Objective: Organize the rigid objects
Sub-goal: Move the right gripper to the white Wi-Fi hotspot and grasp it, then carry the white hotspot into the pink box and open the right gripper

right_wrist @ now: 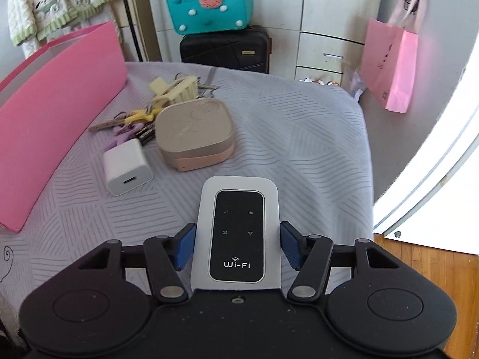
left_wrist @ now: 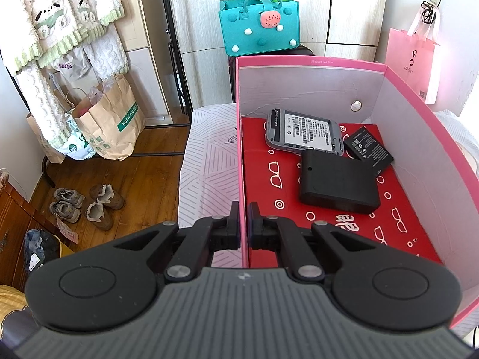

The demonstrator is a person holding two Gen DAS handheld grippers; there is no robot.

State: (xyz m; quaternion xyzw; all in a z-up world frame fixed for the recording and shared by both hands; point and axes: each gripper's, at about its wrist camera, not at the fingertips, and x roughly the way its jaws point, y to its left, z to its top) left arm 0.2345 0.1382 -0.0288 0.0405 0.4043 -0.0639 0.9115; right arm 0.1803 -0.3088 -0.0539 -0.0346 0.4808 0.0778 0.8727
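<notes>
Closest on the right side, the right gripper (right_wrist: 237,246) straddles a white Wi-Fi router (right_wrist: 236,236) that lies face up on the grey patterned bedspread (right_wrist: 299,149). Its blue pads (right_wrist: 185,246) stand either side of the casing; the left pad looks to be at the edge, the right one shows a thin gap, so I cannot tell that the router is gripped at all.

Beyond the router sits a white charger cube (right_wrist: 127,166), and just beside it a rounded beige-and-pink case (right_wrist: 196,136). Behind those lie a tangle of keys (right_wrist: 128,122) and a cream hair claw (right_wrist: 176,89), near the outer wall of the pink box (right_wrist: 57,113).

On the left side, the left gripper (left_wrist: 243,224) is pinched tight on the box's near left wall (left_wrist: 242,161), one finger outside and one inside.

Inside the box, on its red base printed with white spectacles, a black rectangular block (left_wrist: 338,184) lies nearest. A grey device shell with its label upward (left_wrist: 305,133) rests behind it, overlapped by the block's corner, and a black battery (left_wrist: 369,148) lies to the right, touching the block.

Farther off, a teal felt handbag (right_wrist: 209,7) stands on a black suitcase (right_wrist: 224,49), and a pink paper bag (right_wrist: 389,65) hangs on the wall.
</notes>
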